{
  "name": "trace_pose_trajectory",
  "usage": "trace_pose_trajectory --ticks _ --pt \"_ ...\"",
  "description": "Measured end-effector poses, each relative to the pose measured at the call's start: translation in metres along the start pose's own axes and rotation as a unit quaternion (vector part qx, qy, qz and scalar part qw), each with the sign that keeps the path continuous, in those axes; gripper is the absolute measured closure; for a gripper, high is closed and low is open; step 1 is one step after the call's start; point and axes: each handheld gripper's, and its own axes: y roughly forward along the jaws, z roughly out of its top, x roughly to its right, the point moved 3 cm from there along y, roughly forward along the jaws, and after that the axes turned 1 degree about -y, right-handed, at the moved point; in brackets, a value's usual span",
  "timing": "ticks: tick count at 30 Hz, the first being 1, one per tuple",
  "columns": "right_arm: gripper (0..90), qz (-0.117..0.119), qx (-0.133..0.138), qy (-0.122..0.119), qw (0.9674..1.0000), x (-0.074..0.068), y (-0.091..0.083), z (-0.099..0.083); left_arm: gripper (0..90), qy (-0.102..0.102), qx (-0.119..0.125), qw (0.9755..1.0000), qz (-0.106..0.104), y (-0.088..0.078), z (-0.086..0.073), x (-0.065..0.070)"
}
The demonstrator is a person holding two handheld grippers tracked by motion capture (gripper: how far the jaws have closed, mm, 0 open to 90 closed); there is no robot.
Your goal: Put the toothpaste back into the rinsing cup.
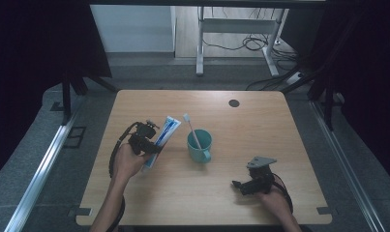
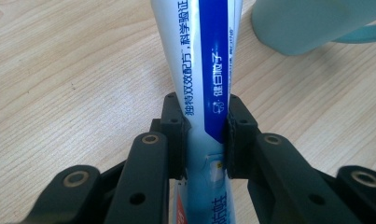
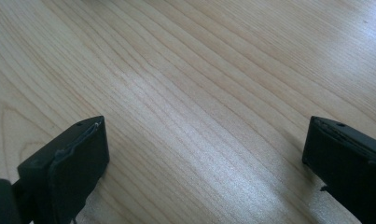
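A blue-and-white toothpaste tube (image 1: 162, 139) is clamped in my left gripper (image 1: 148, 140), left of centre on the wooden table (image 1: 260, 140). In the left gripper view the two black pads press on the tube (image 2: 209, 60) from both sides, and my left gripper (image 2: 205, 140) holds it above the wood. A teal mug (image 1: 200, 146) stands just right of the tube with a white toothbrush (image 1: 192, 130) leaning in it; the mug (image 2: 307, 23) fills the top right corner. My right gripper (image 1: 240, 185) rests near the front right, and its jaws (image 3: 204, 154) stand wide apart over bare wood.
A small dark round hole (image 1: 234, 103) sits near the table's far edge. Beyond the table are a grey floor, a white desk frame (image 1: 241, 34) and loose cables. Dark curtains hang on both sides.
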Motion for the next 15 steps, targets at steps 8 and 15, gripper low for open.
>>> trace_pose_trajectory --ticks 8,15 --pt "0.1 0.0 0.0 0.0 1.0 0.0 0.0 0.0 73.6 0.01 0.021 0.9997 -0.003 -0.008 -0.007 0.001" --pt "0.1 0.0 0.0 0.0 1.0 0.0 0.0 0.0 73.6 0.015 0.041 0.999 -0.005 -0.013 -0.012 0.002"
